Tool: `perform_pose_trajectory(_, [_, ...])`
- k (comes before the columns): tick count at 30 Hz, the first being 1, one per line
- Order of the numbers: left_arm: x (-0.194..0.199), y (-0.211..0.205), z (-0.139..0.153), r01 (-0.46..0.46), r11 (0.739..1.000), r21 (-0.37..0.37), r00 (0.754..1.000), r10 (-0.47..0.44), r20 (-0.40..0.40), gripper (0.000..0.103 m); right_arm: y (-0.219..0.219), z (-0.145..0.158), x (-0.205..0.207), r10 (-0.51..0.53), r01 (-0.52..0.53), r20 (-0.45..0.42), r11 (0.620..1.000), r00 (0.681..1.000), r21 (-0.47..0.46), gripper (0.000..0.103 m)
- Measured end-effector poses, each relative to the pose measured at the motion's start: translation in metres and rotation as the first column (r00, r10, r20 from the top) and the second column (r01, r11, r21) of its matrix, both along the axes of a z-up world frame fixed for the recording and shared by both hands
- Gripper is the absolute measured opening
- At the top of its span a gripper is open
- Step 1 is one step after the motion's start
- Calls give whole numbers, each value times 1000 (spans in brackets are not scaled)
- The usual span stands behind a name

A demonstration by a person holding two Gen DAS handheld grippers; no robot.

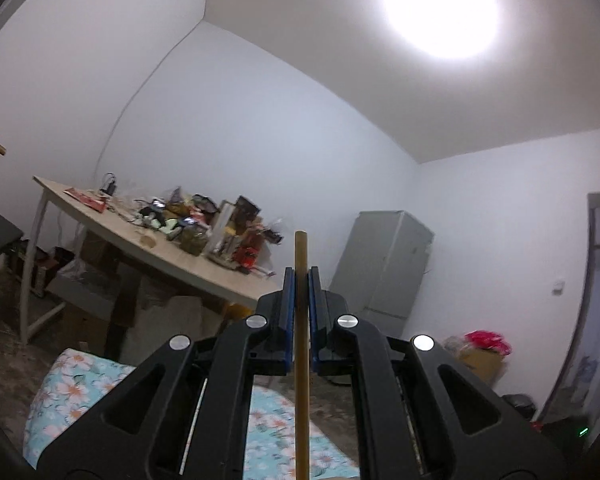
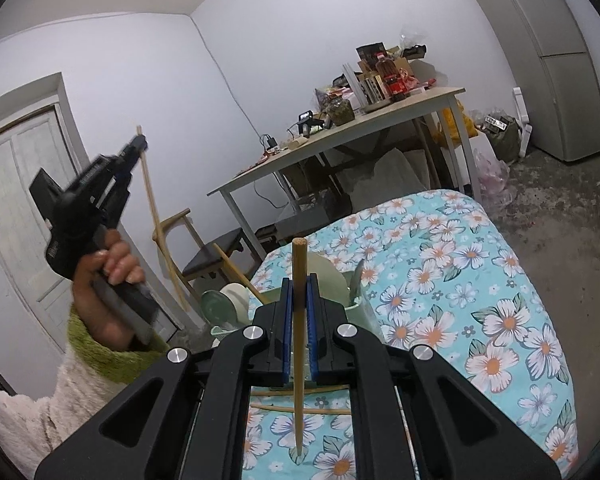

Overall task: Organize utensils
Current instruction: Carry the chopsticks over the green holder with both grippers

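In the left wrist view my left gripper is shut on a wooden chopstick that stands upright between the blue pads. The right wrist view shows that same left gripper raised at the left in a person's hand, its chopstick hanging down at a slant. My right gripper is shut on a second chopstick, upright, with its lower tip near the floral cloth. Two more chopsticks lie flat on the cloth under the right gripper. Just beyond it stands a pale green dish rack holding plates, bowls and a slanted chopstick.
A floral tablecloth covers the work table. Behind it stand a wooden chair, a cluttered side table and a grey fridge. A white door is on the left. The person's green and cream sleeve fills the lower left.
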State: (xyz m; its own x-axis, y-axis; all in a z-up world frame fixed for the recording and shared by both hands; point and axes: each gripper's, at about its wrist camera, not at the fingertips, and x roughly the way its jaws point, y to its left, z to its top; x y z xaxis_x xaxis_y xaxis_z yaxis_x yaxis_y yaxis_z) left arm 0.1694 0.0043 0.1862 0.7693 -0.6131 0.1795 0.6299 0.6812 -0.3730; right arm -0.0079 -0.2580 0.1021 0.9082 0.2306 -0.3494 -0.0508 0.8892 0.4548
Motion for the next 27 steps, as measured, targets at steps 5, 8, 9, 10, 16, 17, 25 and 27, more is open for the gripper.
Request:
perform_pose_trajectory(5, [8, -9, -27, -39, 999, 21, 999, 40, -29, 5, -3, -6, 4, 3, -2, -18, 1000, 1000, 6, 7])
perform_pose_trajectory(8, [8, -13, -39, -51, 998, 25, 998, 52, -46, 5, -5, -9, 5, 3, -2, -26, 1000, 1000, 10, 7])
perform_pose_trajectory(9, [6, -14, -43, -61, 998, 32, 997, 62, -44, 5, -5, -9, 5, 3, -3, -27, 1000, 1000, 10, 7])
perform_pose_trajectory(10, [4, -15, -47, -71, 997, 40, 997, 72, -37, 5, -5, -10, 5, 3, -3, -27, 1000, 1000, 8, 7])
perform_pose_trajectory(16, [0, -11, -47, -108, 994, 26, 994, 109, -25, 5, -4, -9, 4, 4, -4, -30, 1000, 1000, 3, 7])
perform_pose_trajectory(17, [-2, -11, -44, -128, 992, 17, 992, 129, -12, 5, -3, -8, 3, 5, -5, -28, 1000, 1000, 3, 7])
perform_pose_trajectory(25, [-9, -28, -53, -217, 973, 83, 976, 214, 46, 5, -4, -8, 4, 6, -6, -31, 1000, 999, 1, 7])
perform_pose_trajectory(27, [-10, -30, -53, -218, 972, 86, 976, 214, 49, 5, -4, -8, 4, 5, -5, -32, 1000, 999, 0, 7])
